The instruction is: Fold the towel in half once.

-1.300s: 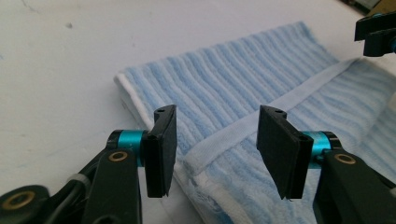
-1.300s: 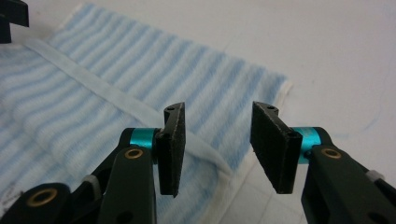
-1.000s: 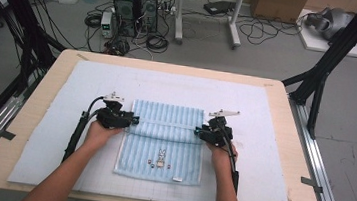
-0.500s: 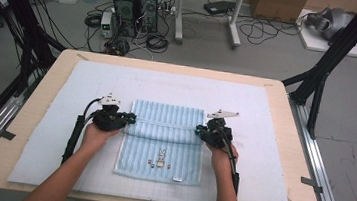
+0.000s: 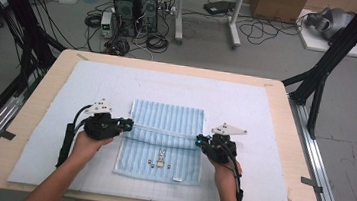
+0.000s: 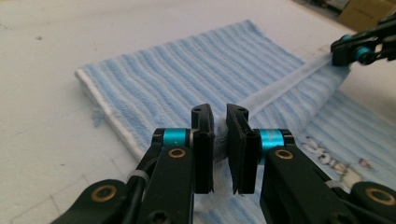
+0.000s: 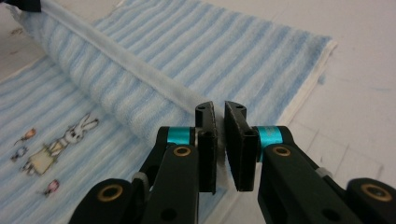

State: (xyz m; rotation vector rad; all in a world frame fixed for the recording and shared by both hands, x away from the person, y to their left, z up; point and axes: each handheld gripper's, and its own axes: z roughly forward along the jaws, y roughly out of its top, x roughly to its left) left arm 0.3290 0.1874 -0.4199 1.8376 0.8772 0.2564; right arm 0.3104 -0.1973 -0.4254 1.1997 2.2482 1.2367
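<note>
Blue striped towel (image 5: 163,134) on the white mat (image 5: 246,107), rabbit print (image 5: 161,157) at its near end; landmark for all below. Left gripper (image 5: 126,123): jaws clamped on the towel's left edge, at the fold. Right gripper (image 5: 201,141): jaws pinching the towel's right edge, same fold. White hem band (image 5: 163,131) taut between them, lifted just above the towel's middle. Against the earlier frames: both grippers and the fold sit slightly farther up the towel; far half unmoved.
</note>
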